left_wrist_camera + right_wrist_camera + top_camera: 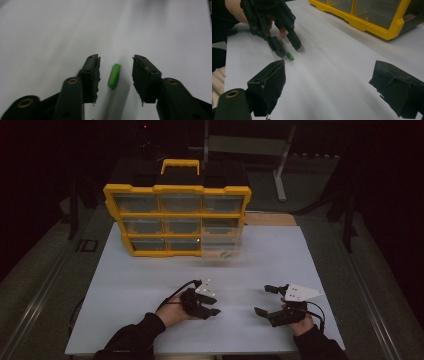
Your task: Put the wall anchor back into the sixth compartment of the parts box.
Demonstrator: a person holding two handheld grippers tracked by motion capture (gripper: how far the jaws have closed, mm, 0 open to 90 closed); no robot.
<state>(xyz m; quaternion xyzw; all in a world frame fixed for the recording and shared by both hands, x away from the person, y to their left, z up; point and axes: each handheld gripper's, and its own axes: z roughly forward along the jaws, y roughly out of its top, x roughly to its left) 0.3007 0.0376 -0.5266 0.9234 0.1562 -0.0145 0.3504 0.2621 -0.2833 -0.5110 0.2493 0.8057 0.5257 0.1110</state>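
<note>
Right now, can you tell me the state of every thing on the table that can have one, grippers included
Small green plastic peg: lying flat on the white table, between the left gripper's jaws, untouched.
Left gripper: open, a gap on each side of the peg.
Right gripper: open wide, nothing between its jaws.
Yellow plastic organiser case with clear drawers: upright; its bottom right drawer looks pulled out; the others look shut.

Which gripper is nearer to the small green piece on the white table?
Left. The left gripper straddles the green piece, jaws either side without touching it. The right gripper stands open, well off to the side.
</note>
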